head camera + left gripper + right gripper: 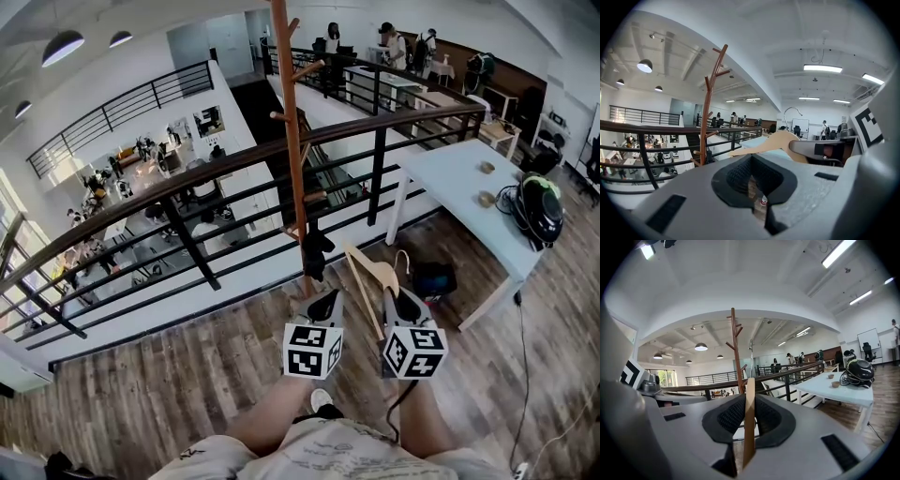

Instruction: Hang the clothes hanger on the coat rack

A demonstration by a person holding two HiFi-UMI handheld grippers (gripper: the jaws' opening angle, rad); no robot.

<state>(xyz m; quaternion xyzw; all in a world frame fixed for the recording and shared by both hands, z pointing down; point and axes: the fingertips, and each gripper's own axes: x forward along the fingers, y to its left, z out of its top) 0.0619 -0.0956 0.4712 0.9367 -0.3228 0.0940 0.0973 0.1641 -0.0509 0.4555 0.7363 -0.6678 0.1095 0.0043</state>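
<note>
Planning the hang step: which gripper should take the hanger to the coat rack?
Right. The right gripper is shut on the hanger, with the coat rack straight ahead. The left gripper is empty, jaws slightly apart.

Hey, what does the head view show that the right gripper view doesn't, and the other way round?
Only the head view: the wooden hanger's whole shape with its metal hook, the left gripper and right gripper seen from above, and the person's knees.
Only the right gripper view: the right gripper's jaws closed on the hanger's edge, and the coat rack's top branches.
Both: the coat rack, the black railing, the white table and the black helmet.
</note>
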